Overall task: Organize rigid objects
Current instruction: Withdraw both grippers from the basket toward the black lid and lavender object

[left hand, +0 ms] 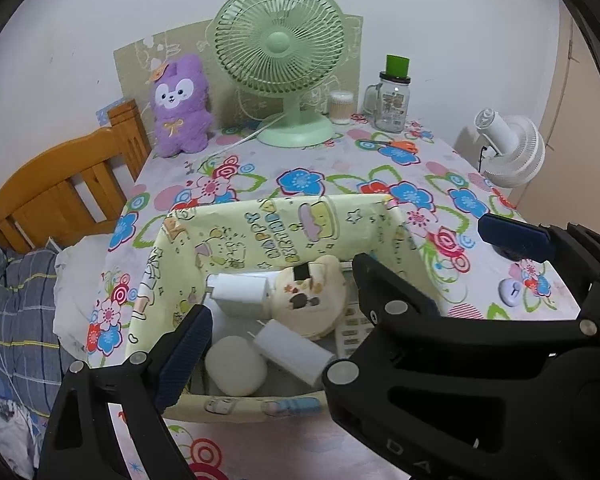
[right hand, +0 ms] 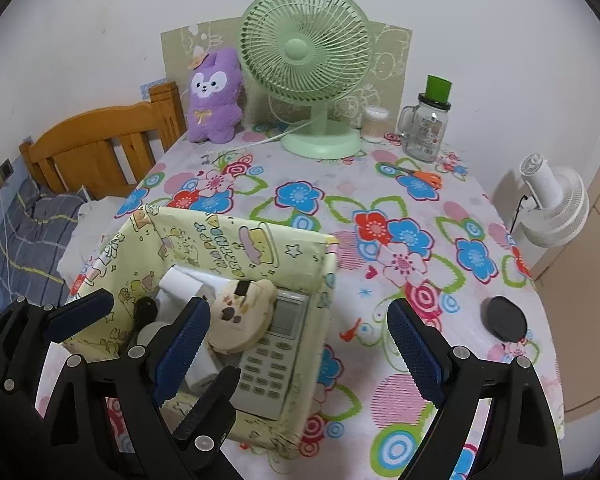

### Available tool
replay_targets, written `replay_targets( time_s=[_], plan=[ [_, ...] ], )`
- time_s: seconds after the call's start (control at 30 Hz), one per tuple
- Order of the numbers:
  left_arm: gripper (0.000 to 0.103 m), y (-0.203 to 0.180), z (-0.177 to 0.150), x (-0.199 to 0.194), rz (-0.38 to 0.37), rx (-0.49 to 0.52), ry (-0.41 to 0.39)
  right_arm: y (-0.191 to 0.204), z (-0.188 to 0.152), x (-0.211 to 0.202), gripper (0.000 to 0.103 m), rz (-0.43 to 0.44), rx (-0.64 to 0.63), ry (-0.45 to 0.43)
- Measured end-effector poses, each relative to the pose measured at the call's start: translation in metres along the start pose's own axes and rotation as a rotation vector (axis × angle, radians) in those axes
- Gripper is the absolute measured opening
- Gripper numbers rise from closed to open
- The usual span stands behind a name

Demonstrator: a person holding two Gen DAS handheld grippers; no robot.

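From the left wrist camera we see our left gripper (left hand: 348, 304) spread wide with nothing between its blue-padded fingers (left hand: 184, 356), hovering over the yellow birthday-print box (left hand: 284, 220) at the centre of the flowered tablecloth (left hand: 340, 168). Inside the box lie a white charger (left hand: 240, 292), a bear-shaped compact (left hand: 312, 300) overlapping a remote control (left hand: 350, 330), a white adapter (left hand: 292, 350) and a round white case (left hand: 236, 364) touching it. At 3 o'clock from the box a small lilac object (left hand: 510, 290) rests on the cloth; what it is, we cannot tell. At 12 o'clock stands a green desk fan (left hand: 278, 60), with a purple plush rabbit (left hand: 180, 108) at 11 o'clock and a glass mug jar (left hand: 390, 100) at 1 o'clock.

From the right wrist camera we see our right gripper (right hand: 296, 344) also held open and empty, its left pad over the box (right hand: 112, 248) and its right pad over bare cloth. The remote control (right hand: 272, 352) lies along the box's right wall, the compact (right hand: 240, 316) leaning on its upper end. A black oval object (right hand: 504, 318) sits at 3 o'clock on the tablecloth (right hand: 380, 280), well apart from the box. Orange-handled scissors (right hand: 420, 176) lie at 1 o'clock, near the jar (right hand: 426, 128). A white fan (right hand: 556, 204) stands beyond the table's right edge.
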State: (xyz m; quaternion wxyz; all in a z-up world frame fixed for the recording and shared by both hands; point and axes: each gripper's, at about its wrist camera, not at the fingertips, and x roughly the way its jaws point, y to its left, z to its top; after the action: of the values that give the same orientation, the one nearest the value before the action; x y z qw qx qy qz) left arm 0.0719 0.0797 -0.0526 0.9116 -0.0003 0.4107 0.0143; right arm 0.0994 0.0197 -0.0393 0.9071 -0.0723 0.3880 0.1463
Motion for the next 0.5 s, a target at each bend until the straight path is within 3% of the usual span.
replay_targets(
  time_s=[0.5],
  plan=[
    [0.095, -0.039, 0.004, -0.016, -0.018, 0.022, -0.021, -0.036, -0.007, -0.027, 0.092, -0.032, 0.018, -0.030]
  ],
)
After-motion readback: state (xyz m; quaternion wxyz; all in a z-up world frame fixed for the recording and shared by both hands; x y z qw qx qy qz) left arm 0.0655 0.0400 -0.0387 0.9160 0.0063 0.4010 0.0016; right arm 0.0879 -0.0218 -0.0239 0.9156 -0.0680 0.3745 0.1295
